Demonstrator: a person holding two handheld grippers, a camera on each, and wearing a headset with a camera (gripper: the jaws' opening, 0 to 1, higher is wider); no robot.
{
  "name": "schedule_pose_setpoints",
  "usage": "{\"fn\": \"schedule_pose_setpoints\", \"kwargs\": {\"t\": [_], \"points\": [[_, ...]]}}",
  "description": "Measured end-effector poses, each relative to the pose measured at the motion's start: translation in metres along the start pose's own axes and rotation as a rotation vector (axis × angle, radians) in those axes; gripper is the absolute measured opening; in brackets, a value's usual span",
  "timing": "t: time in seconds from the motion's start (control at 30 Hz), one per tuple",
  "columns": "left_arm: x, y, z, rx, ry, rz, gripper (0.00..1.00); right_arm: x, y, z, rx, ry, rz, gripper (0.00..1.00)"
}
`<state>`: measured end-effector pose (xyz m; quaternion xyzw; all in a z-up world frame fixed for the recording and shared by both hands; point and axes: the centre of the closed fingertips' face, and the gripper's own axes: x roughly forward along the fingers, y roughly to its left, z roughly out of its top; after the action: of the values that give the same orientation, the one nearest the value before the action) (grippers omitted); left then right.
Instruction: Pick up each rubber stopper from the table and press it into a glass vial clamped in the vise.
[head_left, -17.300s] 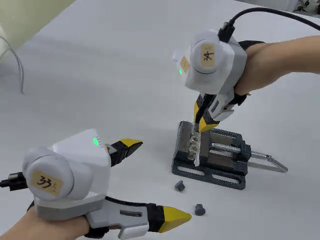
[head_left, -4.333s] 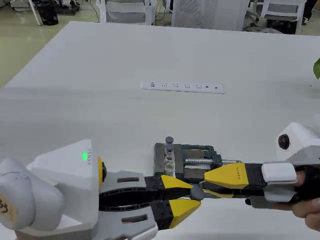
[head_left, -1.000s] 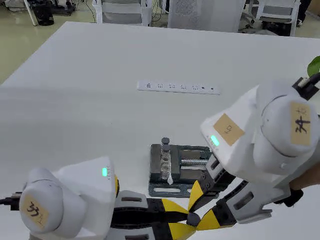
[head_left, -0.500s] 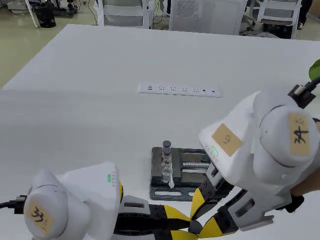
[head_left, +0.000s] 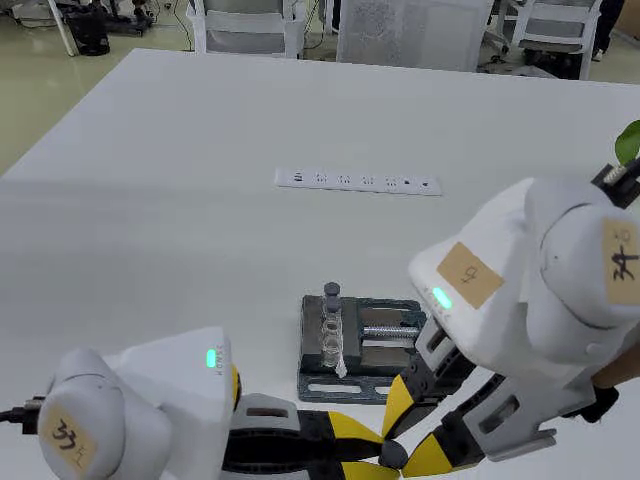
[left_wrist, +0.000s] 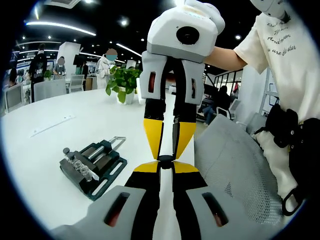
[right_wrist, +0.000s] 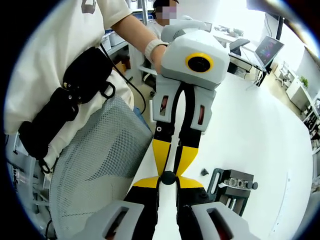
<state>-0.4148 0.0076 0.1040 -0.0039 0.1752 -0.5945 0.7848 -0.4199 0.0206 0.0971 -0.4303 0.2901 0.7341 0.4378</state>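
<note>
1. Rubber stopper sits off the table, pinched tip to tip. The left gripper is closed under it and the right gripper closed over it. Probably a handover to re-seat it plug end first.
2. Vise lies beyond the fingertips, well apart, with its far vial capped.
3. 4.3 s ago the right gripper lay level. Now it stands steep, with the stopper between the same tips.

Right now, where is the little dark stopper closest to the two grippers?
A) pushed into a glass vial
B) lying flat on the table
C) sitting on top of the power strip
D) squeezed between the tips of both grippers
D: the rubber stopper is pinched where the tips of the left gripper and the right gripper meet, lifted off the table and apart from the vise.
</note>
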Motion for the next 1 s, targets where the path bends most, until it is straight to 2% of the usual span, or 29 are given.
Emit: {"fn": "schedule_pose_setpoints", "kwargs": {"t": [0.2,0.43,0.73,0.83,1.0], "points": [[0.0,0.001,0.0,0.0,-0.004,0.006,0.04,0.0,-0.001,0.001,-0.007,0.002,-0.008,0.08],[0.002,-0.001,0.0,0.002,-0.002,0.0,0.05,0.001,-0.001,0.0,0.013,0.009,0.009,0.07],[0.003,0.002,-0.001,0.017,-0.009,0.026,0.05,0.003,-0.005,-0.004,0.018,0.016,0.014,0.07],[0.001,0.007,-0.004,0.01,0.001,0.05,0.11,0.003,-0.007,-0.007,0.019,0.028,0.006,0.07],[-0.003,0.018,-0.011,-0.011,0.004,0.104,0.31,0.001,-0.012,-0.013,0.032,0.038,-0.002,0.07]]}}
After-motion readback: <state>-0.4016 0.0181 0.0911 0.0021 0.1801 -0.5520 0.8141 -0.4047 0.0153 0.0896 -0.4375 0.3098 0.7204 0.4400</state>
